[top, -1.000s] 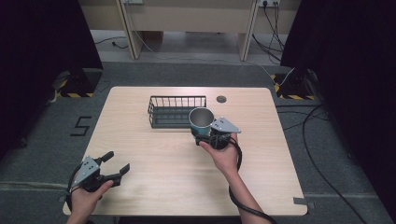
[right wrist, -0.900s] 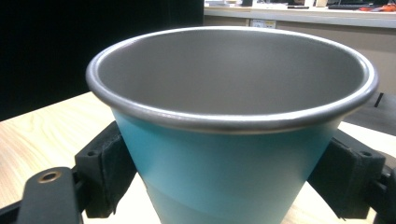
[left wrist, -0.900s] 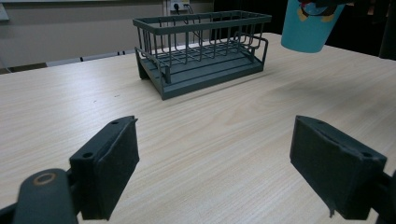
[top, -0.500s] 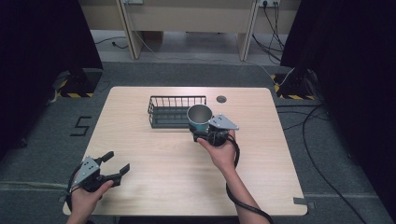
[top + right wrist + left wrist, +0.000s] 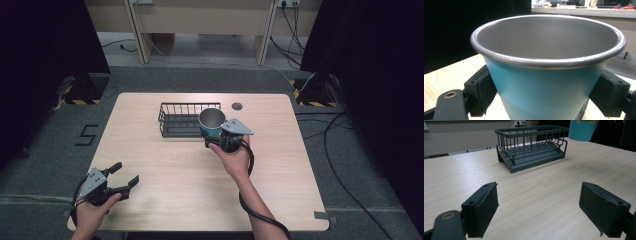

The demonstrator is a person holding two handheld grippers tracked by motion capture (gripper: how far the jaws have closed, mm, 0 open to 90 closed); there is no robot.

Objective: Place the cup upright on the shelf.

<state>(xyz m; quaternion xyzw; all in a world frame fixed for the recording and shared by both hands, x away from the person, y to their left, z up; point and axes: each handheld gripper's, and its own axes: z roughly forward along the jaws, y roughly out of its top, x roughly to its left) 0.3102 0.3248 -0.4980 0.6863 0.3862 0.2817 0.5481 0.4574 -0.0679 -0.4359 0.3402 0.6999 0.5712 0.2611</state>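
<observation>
holding the cup (image 5: 212,123) in my right gripper (image 5: 216,136), i have it lifted clear of the surface (image 5: 280,165), upright with its open mouth facing up; in the right gripper view the two black jaws press against opposite sides of the cup's (image 5: 546,82) teal wall, low down below the grey metal rim, so the right gripper is closed on it and nothing else; in the high view the cup sits at the right end of the wire rack (image 5: 182,120), overlapping the rack's right near corner, though i cannot tell from there whether it touches the wires; in the left gripper view the teal bottom of the cup (image 5: 582,128) hangs above the surface just to the right of the rack (image 5: 531,145), with a gap of air under it; the rack stands on the far middle part of the surface, long side facing me, its tray bare; my left gripper (image 5: 120,180) rests at the near left corner of the surface, well apart from the rack and the cup; its jaws are spread wide with only bare wood between them, holding nothing; a small dark round disc (image 5: 237,106) lies on the surface near the far edge, to the right of the rack.
</observation>
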